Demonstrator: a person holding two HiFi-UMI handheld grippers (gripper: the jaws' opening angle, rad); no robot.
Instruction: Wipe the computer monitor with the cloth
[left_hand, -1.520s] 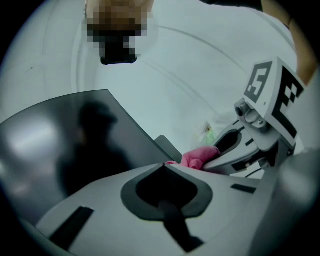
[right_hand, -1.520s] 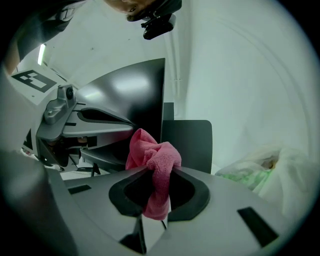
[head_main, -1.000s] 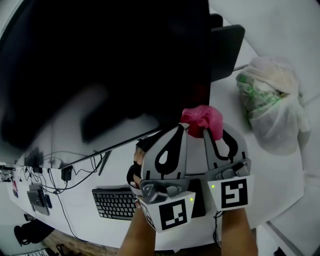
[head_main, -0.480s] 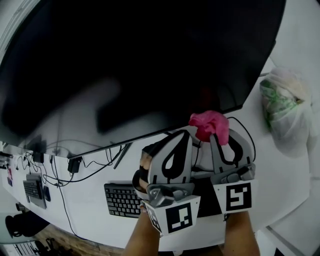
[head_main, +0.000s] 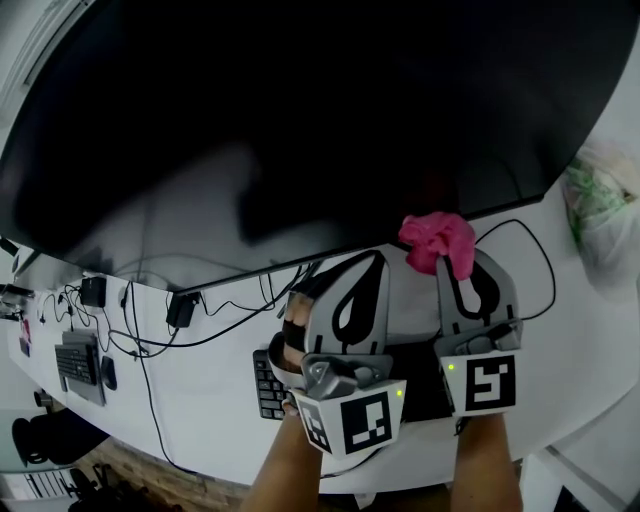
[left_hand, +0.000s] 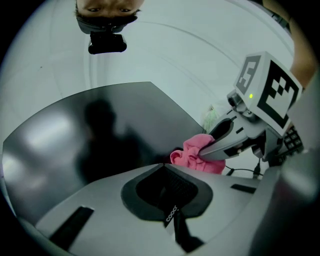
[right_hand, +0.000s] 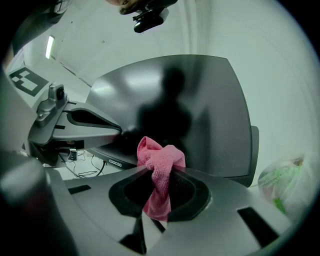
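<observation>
- right gripper (right_hand: 160, 171): jaws pinching the pink cloth (right_hand: 159, 159), bunched wad poking out past the tips
- cloth sits by the bottom edge of the monitor (head_main: 300, 120), toward its right end; can't tell if it touches the glass
- key relation: screen is straight ahead and up from the cloth; its long axis runs left-right, with most of the glass lying left of the cloth
- likely next: press in, sweep leftward
- left gripper (left_hand: 163, 167): jaws pressed together, nothing in them, just beside the right one, over the desk (head_main: 200, 400)
- right hand does the wiping
</observation>
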